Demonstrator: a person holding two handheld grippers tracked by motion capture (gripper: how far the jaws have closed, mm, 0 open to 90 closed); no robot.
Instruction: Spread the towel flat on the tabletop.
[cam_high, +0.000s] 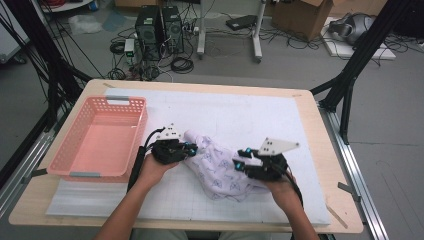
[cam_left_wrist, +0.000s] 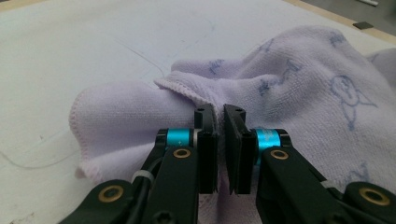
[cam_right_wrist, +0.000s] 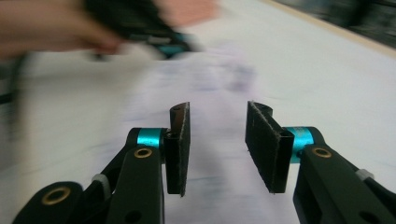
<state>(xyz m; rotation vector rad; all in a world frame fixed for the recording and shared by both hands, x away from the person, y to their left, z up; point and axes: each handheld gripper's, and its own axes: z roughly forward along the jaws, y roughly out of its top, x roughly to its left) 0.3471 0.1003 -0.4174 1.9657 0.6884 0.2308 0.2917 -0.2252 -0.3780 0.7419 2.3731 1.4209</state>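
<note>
Your forearms come in from the near edge of the table (cam_high: 320, 130), each hand carrying a gripper. Between them lies the towel (cam_high: 217, 167), crumpled on the white mat (cam_high: 240, 115), pale lilac with blue line drawings on it.

Your left gripper (cam_left_wrist: 220, 122) is at the towel's left end. Its jaws stand almost together, pinching a raised fold of the cloth between the pads; the hemmed edge curls just behind the tips.

Your right gripper (cam_right_wrist: 217, 122) is at the towel's right side. Its jaws stand partly apart with nothing between them, and the towel below them is blurred. In that same view your left hand (cam_right_wrist: 51, 28) and its gripper show farther off, also blurred.

Left of the towel, well clear of it, sits the pink basket (cam_high: 75, 150), near the table's left edge.
</note>
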